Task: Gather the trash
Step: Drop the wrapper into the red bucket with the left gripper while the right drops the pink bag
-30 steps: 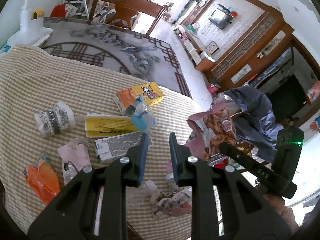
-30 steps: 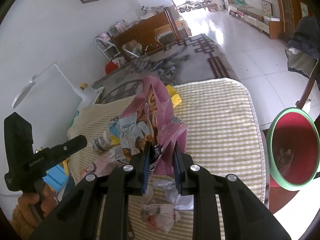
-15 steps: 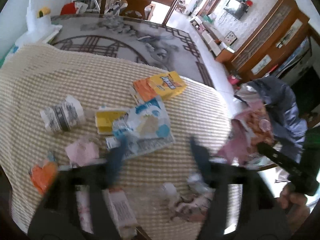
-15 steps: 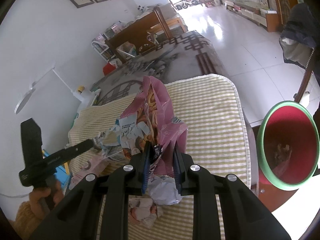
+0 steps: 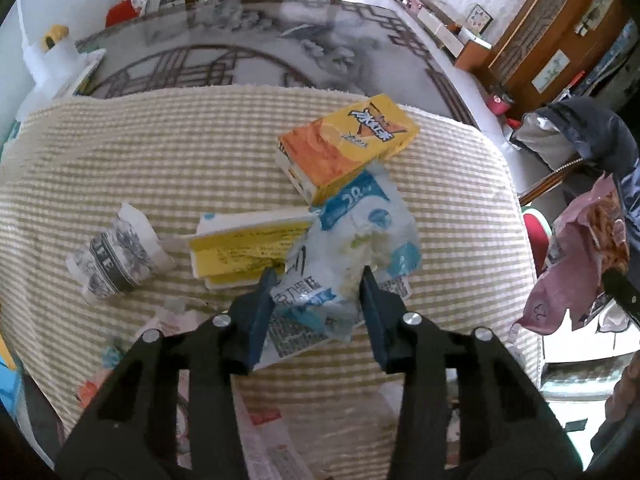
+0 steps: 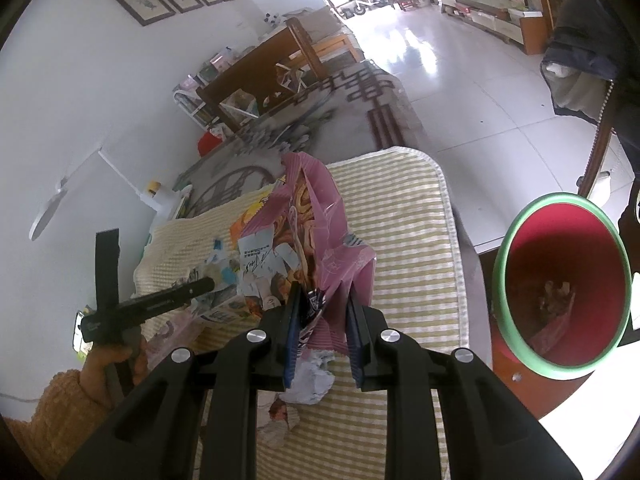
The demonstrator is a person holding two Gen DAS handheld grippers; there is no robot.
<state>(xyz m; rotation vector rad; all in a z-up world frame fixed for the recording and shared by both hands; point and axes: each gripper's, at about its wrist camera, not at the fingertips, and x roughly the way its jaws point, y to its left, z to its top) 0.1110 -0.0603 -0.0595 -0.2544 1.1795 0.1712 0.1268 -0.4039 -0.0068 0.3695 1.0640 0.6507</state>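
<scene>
our left gripper (image 5: pixel 316 280) is closing round the blue-white wrapper (image 5: pixel 352 240) mid-table. right gripper (image 6: pixel 322 312) clamped on pink snack bag (image 6: pixel 320 220) nr the table's right edge.

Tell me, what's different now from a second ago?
The left gripper came down over the trash, and the blue-and-white wrapper it carried now lies on the boxes. Its jaws sprang wide and are closing around that wrapper again. The red bin looks nearer to the right gripper. The right gripper stayed clamped on the pink snack bag.
</scene>
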